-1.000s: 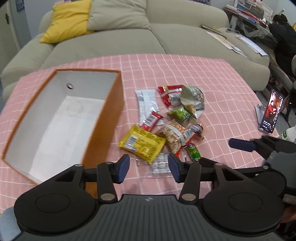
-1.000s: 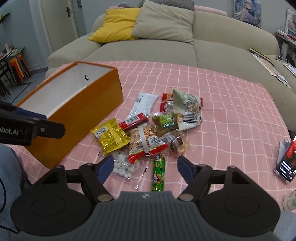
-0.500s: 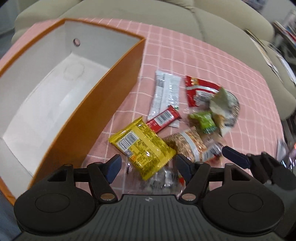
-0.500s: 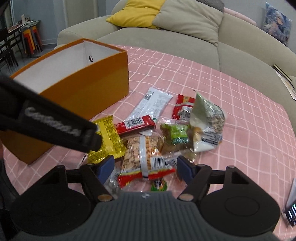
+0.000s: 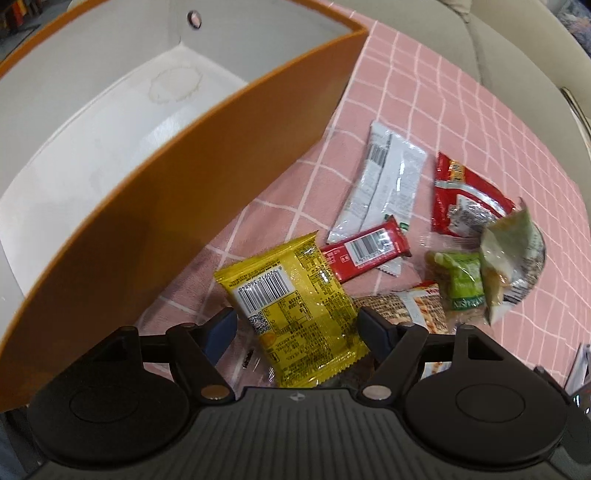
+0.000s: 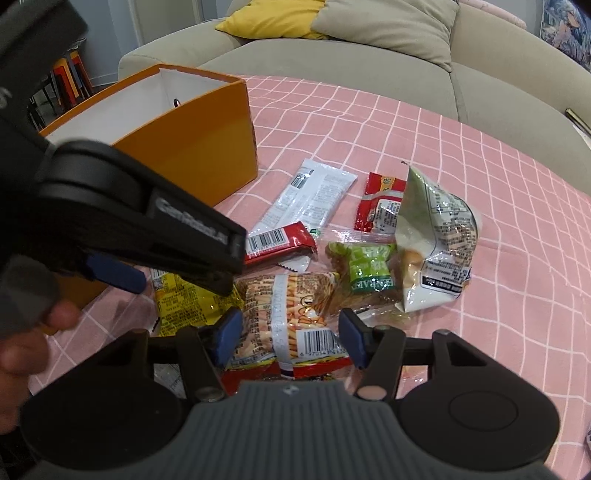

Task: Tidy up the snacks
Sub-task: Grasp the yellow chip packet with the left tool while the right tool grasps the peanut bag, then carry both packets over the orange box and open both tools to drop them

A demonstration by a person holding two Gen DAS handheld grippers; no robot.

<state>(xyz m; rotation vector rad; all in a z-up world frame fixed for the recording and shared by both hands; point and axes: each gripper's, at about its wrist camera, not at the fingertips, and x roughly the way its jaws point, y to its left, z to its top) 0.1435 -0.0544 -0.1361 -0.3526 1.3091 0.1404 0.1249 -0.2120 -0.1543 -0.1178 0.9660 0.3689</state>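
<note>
Now the left gripper (image 5: 297, 328), jaws just opened wide, straddles the yellow packet (image 5: 295, 310) beside the orange box (image 5: 177, 192), while the right gripper (image 6: 290, 338), jaws just narrowing, brackets the noodle packet (image 6: 291, 314), both apparently poised to grasp.

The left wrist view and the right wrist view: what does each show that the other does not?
Only the left wrist view shows the white floor inside the orange cardboard box. Only the right wrist view shows the yellow cushion, the person's hand and the left gripper from outside. Both show the yellow snack packet, the red bar and the pink checked tablecloth.
</note>
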